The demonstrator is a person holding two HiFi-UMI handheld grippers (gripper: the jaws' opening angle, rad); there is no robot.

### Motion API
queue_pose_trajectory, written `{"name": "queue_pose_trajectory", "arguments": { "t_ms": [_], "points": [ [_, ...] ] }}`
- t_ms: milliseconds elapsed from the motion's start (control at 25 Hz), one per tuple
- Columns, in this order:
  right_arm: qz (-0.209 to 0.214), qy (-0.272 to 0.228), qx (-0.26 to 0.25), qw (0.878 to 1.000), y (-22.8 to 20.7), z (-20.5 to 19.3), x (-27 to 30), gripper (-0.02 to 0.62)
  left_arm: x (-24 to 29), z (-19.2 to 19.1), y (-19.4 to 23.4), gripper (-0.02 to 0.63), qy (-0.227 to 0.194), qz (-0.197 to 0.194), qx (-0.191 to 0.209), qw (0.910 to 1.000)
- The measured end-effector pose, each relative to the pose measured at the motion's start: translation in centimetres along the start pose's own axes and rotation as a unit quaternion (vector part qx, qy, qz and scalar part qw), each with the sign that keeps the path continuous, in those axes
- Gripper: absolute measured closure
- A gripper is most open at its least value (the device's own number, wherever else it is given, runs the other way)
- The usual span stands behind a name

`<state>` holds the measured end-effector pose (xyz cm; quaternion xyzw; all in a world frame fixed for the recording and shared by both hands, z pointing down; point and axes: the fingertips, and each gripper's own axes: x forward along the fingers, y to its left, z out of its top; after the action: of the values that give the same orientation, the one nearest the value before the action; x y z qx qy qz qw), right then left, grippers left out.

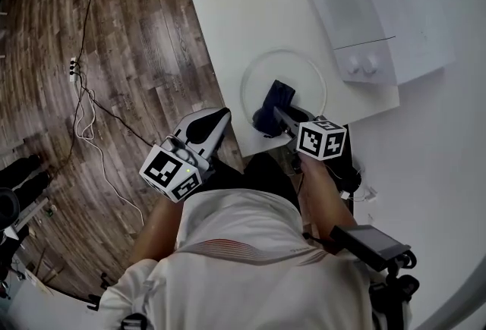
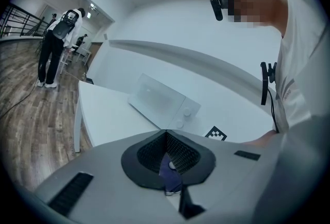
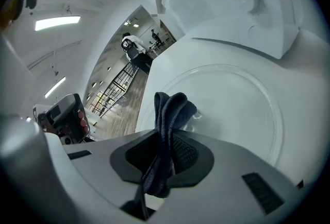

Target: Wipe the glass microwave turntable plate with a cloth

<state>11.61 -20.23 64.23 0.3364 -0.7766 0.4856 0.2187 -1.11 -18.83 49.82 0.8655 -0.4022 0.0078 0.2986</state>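
Observation:
The round glass turntable plate (image 1: 301, 72) lies flat on the white table (image 1: 235, 2), in front of the microwave (image 1: 372, 10). My right gripper (image 1: 275, 113) is shut on a dark blue cloth (image 1: 279, 92), whose bunched end rests on the plate's near part. In the right gripper view the cloth (image 3: 170, 109) sticks up from between the jaws of the right gripper (image 3: 166, 138), with the plate (image 3: 242, 109) beyond. My left gripper (image 1: 222, 117) hangs left of the plate, by the table's edge and above the floor. Its jaws are shut, holding nothing; the left gripper (image 2: 166, 135) points at the microwave (image 2: 160, 99).
The wood floor (image 1: 129, 33) left of the table carries a power strip (image 1: 73, 69) and trailing cables. A black device on a stand (image 1: 372, 242) is at my lower right. A person (image 2: 55, 48) stands far off across the room.

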Motion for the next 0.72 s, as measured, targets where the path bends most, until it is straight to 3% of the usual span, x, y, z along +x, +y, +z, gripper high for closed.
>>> {"name": "queue_pose_trajectory", "arguments": {
  "t_ms": [720],
  "points": [
    [-0.061, -0.03, 0.069, 0.995, -9.9, -1.1, -9.2, 0.535, 4.1, -1.3, -3.7, 0.595, 0.017, -0.035, 0.011, 0.9992]
  ]
}}
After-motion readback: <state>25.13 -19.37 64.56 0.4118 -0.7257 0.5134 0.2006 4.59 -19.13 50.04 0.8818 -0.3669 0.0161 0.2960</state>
